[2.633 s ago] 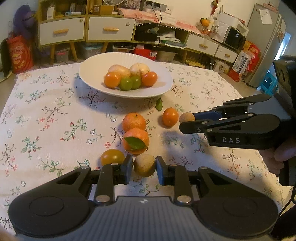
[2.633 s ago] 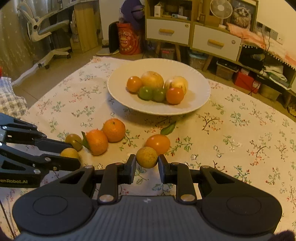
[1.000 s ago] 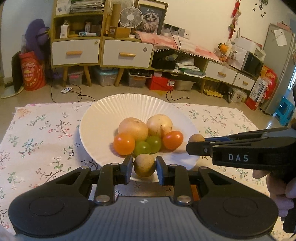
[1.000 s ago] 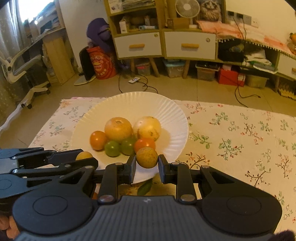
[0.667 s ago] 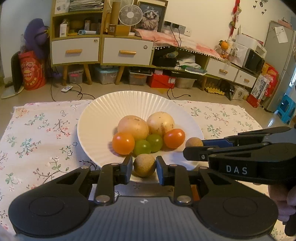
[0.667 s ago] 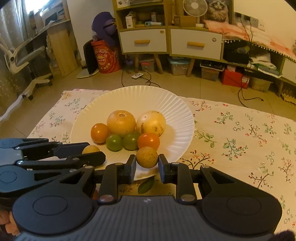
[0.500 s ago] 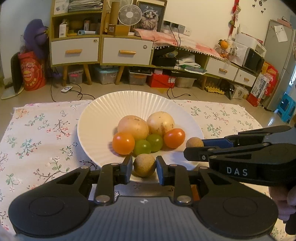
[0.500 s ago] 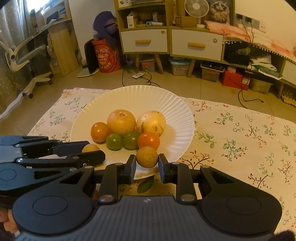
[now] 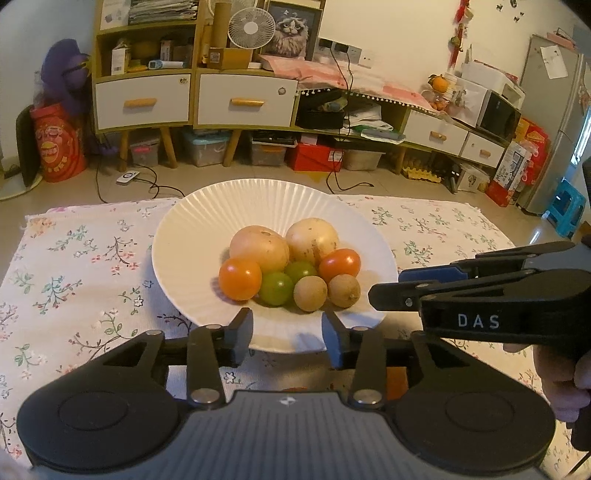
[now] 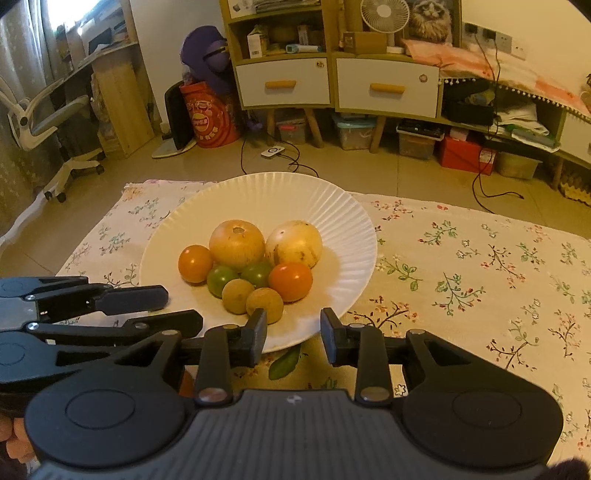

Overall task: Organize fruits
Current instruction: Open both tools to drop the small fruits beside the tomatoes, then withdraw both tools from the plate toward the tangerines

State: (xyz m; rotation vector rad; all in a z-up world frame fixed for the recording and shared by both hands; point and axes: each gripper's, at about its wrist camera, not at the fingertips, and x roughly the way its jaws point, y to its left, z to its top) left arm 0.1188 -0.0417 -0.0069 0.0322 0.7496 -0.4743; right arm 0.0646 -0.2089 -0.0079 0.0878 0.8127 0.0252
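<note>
Both grippers open, left gripper (image 9: pixel 287 334), right gripper (image 10: pixel 293 334), at plate (image 9: pixel 184 236) near edge

A low wooden cabinet (image 9: pixel 192 96) with white drawers lines the pale wall (image 9: pixel 406 33), a desk fan (image 9: pixel 248 27) and cat picture (image 9: pixel 291 31) on top. Tiled floor (image 10: pixel 406 177), office chair (image 10: pixel 51 125), grey fridge (image 9: pixel 554 122).

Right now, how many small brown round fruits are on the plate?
2. Both sit side by side at the near edge of the pile on the white plate: left brown fruit beside a green one, right brown fruit below the red-orange tomato. More could hide behind.
</note>
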